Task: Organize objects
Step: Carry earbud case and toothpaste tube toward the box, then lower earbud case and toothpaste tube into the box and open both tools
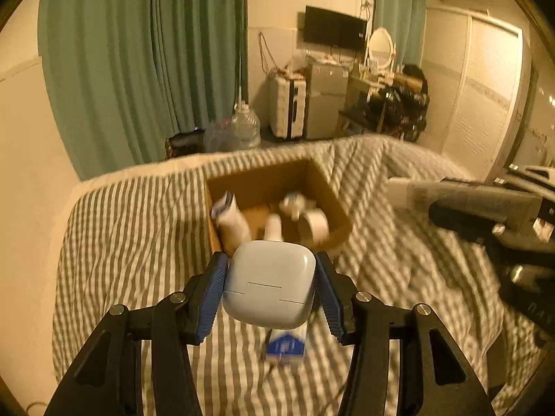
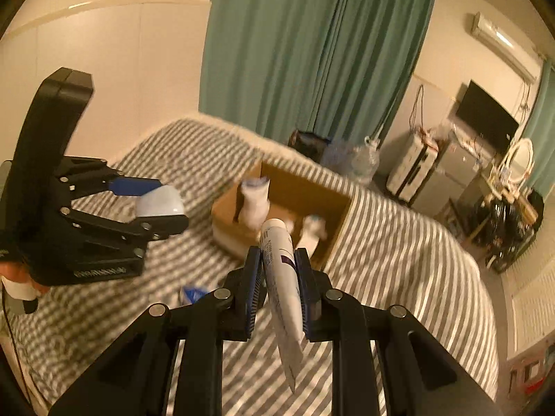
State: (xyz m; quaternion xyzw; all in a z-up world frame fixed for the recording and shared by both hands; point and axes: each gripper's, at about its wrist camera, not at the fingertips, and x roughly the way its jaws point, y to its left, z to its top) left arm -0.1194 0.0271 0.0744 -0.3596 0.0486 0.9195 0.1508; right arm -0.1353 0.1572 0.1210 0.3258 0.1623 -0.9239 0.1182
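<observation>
On bed's middle: cardboard box (image 1: 333, 204) part filled; left tool (image 1: 270, 286) pinching white case (image 1: 269, 284), right tool (image 2: 277, 287) pinching tube (image 2: 281, 277); blue packet (image 1: 286, 345) left lying.

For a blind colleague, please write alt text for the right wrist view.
The right hand-held gripper clamps a white plastic tube above a grey-striped bed, facing an open brown cardboard box. At left, the left hand-held gripper holds a rounded white case.
</observation>
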